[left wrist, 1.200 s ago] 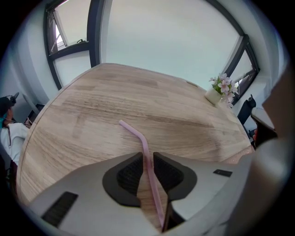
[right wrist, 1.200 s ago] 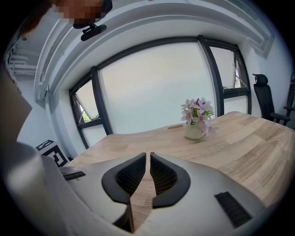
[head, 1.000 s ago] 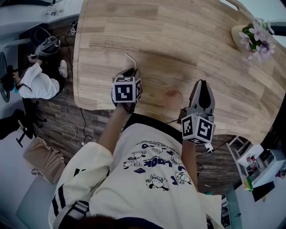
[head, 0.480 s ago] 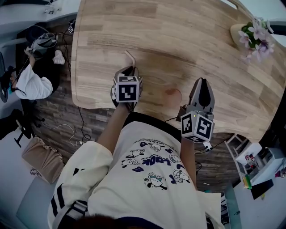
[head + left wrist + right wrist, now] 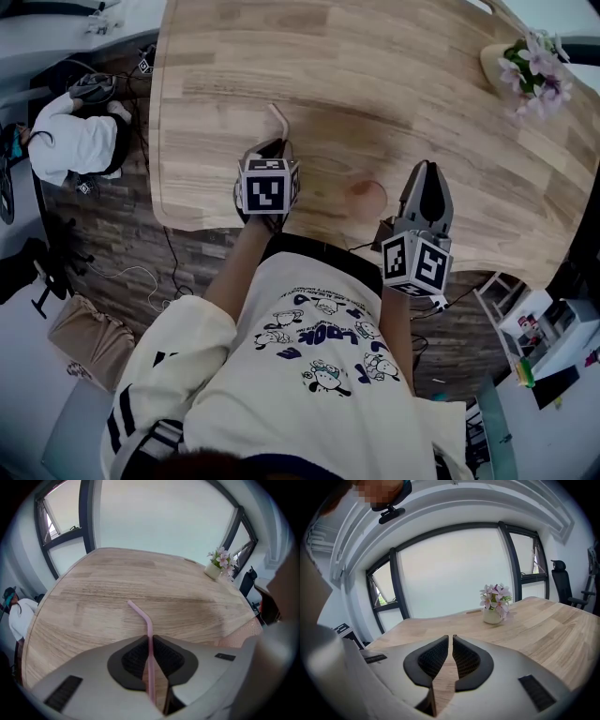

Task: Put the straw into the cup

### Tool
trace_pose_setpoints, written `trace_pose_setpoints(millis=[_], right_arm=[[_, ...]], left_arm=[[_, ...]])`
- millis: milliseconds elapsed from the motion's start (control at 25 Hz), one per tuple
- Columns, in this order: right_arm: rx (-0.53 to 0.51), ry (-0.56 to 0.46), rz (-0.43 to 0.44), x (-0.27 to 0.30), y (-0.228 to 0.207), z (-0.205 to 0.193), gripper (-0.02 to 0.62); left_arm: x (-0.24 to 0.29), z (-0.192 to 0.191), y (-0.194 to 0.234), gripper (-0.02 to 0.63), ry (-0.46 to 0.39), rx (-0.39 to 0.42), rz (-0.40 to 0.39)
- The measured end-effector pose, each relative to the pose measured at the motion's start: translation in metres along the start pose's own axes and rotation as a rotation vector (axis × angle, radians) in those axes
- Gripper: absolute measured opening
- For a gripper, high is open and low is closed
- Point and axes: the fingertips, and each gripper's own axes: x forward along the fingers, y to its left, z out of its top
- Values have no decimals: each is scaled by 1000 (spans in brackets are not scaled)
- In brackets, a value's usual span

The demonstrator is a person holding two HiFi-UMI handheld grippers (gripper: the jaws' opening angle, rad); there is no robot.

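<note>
A pink bendy straw (image 5: 278, 121) lies on the wooden table (image 5: 375, 75), its bent end pointing away from me. My left gripper (image 5: 277, 144) points steeply down over its near end. In the left gripper view the straw (image 5: 149, 634) runs between the pads, which press on it; these jaws have just been closing. A small clear cup (image 5: 364, 196) stands near the table's front edge, between the two grippers. My right gripper (image 5: 427, 171) hovers just right of the cup. Its jaws (image 5: 451, 637) are shut with nothing between them.
A vase of pale flowers (image 5: 532, 67) stands at the table's far right, also seen as the vase (image 5: 494, 605) ahead of my right gripper. The table's curved front edge (image 5: 197, 220) runs just behind the grippers. A person in white (image 5: 80, 142) crouches on the floor at the left.
Both grippers stay where they were over the table. The person in white on the floor at the left has shifted position.
</note>
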Motion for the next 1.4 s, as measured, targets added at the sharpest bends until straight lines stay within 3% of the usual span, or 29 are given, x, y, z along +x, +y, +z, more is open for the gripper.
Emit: trace_pose_setpoints(millis=[520, 920, 1400], right_arm=[[32, -40, -68, -16, 3, -1, 6], [43, -66, -43, -37, 2, 2, 6], [71, -148, -1, -78, -6, 18, 6]], left_arm=[[-13, 14, -23, 60, -60, 75, -126], [-39, 23, -36, 60, -138, 51, -135], [-99, 48, -62, 60, -331, 38, -160]])
